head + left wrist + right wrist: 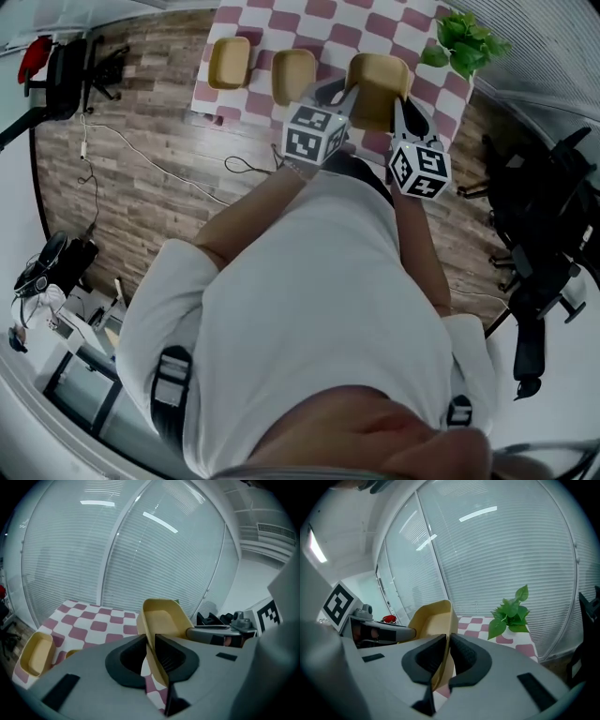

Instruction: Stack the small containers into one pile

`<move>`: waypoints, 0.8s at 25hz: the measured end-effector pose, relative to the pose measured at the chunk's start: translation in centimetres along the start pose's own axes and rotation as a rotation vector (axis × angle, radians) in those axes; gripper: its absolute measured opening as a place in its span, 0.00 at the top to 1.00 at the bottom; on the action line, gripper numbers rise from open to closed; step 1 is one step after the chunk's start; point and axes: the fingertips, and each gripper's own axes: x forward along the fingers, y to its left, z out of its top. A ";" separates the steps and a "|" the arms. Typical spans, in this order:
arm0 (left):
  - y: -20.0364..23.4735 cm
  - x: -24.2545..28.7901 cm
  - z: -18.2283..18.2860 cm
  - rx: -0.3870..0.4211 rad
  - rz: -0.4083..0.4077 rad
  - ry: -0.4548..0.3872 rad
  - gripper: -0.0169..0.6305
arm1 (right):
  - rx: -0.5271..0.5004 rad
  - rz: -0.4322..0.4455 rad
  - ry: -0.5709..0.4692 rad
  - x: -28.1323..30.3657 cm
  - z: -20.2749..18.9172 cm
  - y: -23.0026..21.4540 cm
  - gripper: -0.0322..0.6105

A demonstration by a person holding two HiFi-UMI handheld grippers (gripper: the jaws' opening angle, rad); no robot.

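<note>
first container gripped, nothing stacked yet
i have the left gripper (151, 654) and right gripper (446, 658) pinched on opposite walls of the right container (380, 82), seemingly lifted; the middle container (293, 75) and left container (230, 62) sit separate on the table (319, 19).

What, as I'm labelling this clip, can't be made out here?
Head view: side rims of held container, under left claw and right claw.
Left gripper view: most of middle container, behind left claw.
Right gripper view: middle container, blocked or out of frame; base of plant pot, behind right claw.
</note>
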 end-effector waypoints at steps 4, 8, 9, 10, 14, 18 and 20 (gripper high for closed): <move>2.2 -1.9 0.0 -0.033 0.060 -0.025 0.86 | -0.017 0.061 0.000 1.3 0.2 2.4 0.87; 4.9 -3.8 -0.3 -0.065 0.121 -0.046 0.86 | -0.036 0.127 0.018 3.2 0.1 5.2 0.87; 5.5 -4.3 -0.3 -0.071 0.134 -0.050 0.86 | -0.041 0.141 0.022 3.6 0.1 5.8 0.87; 6.0 -4.7 -0.4 -0.077 0.145 -0.052 0.86 | -0.045 0.153 0.025 3.9 0.1 6.4 0.87; 7.8 -6.1 -0.6 -0.092 0.171 -0.052 0.86 | -0.048 0.186 0.043 5.0 0.0 8.4 0.87; 9.1 -6.9 -1.1 -0.102 0.191 -0.045 0.86 | -0.038 0.216 0.074 6.0 -0.6 9.8 0.87; 9.9 -7.3 -1.4 -0.099 0.199 -0.040 0.86 | -0.028 0.225 0.090 6.4 -1.0 10.5 0.87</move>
